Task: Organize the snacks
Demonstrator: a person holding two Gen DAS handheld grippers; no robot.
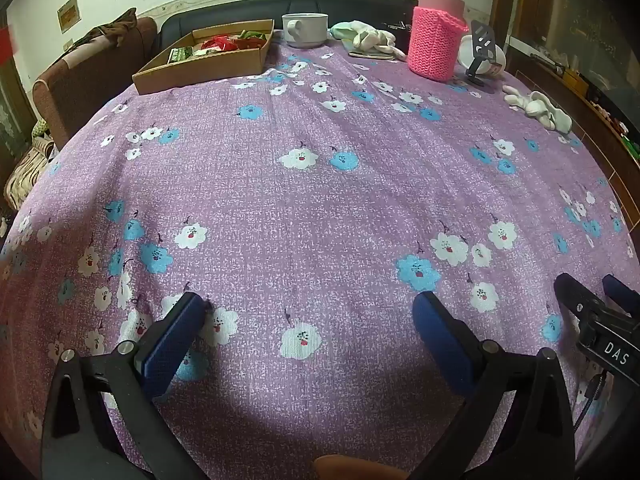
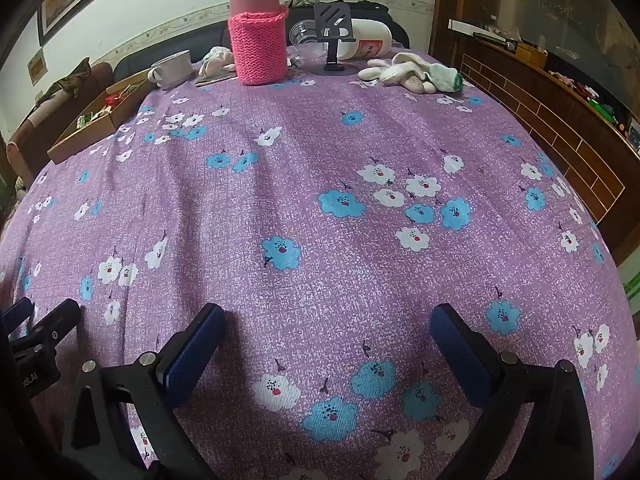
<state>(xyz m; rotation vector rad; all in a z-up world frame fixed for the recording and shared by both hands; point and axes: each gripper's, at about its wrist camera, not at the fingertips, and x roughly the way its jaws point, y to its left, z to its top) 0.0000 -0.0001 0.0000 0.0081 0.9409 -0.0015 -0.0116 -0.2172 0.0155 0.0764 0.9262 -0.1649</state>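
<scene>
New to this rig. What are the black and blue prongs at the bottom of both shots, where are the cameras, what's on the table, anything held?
No robot arm: a person holds two hand grippers, each with a fisheye camera looking along its two blue-padded fingers. One picture shows the left gripper, the other the right gripper. Both are open, holding nothing. They hang over a purple flowered tablecloth. At the far edge stand a shallow cardboard box of wrapped snacks, a white mug, a pink flask in a knitted sleeve, a black phone stand and white gloves.

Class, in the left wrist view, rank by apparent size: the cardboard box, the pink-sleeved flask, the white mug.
1. cardboard box
2. pink-sleeved flask
3. white mug
All stand far back together, so nearness hardly skews this.
</scene>
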